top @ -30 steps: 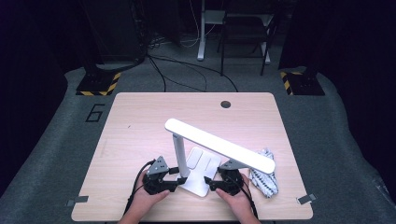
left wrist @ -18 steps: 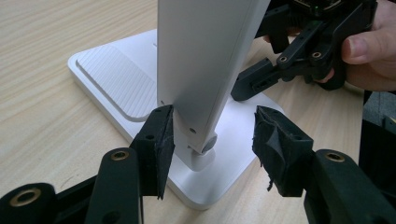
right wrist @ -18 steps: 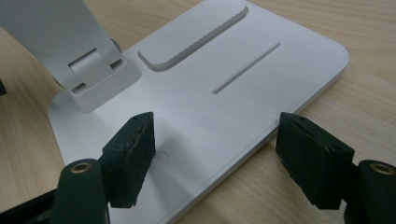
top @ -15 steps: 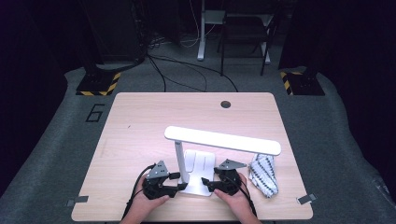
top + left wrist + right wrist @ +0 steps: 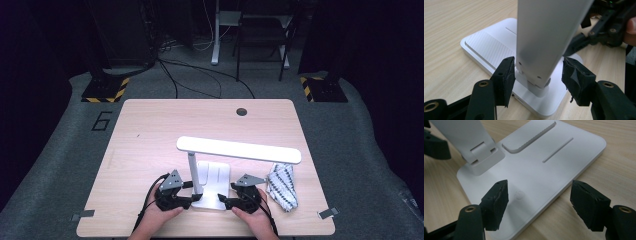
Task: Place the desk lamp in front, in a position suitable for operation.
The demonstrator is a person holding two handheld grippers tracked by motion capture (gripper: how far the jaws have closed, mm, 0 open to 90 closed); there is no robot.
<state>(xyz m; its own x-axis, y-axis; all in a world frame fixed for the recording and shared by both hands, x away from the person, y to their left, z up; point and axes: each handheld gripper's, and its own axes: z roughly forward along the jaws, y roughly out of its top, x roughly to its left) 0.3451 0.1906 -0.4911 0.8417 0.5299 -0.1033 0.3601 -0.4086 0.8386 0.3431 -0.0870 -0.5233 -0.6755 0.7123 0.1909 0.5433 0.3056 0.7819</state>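
A white desk lamp stands near the table's front edge, with a flat base point(image 5: 215, 176), an upright post point(image 5: 192, 170) and a long head bar point(image 5: 239, 149) stretched out to the right. My left gripper point(image 5: 191, 200) is open at the base's near left. In the left gripper view its jaws stand either side of the post's foot point(image 5: 534, 75), with a gap on the right side. My right gripper point(image 5: 223, 202) is open at the base's near right. In the right gripper view its jaws straddle the base's corner point(image 5: 541, 182), near a small round button point(image 5: 519, 194).
A striped black-and-white cloth point(image 5: 282, 186) lies crumpled just right of the lamp, beside my right hand. The wooden table point(image 5: 150, 130) has a cable hole point(image 5: 242, 111) at the back. Beyond it are floor cables, a chair and dark equipment.
The lamp's head has swung from a diagonal over the cloth to lie level towards the right. Both grippers stay at the base, shifted slightly.
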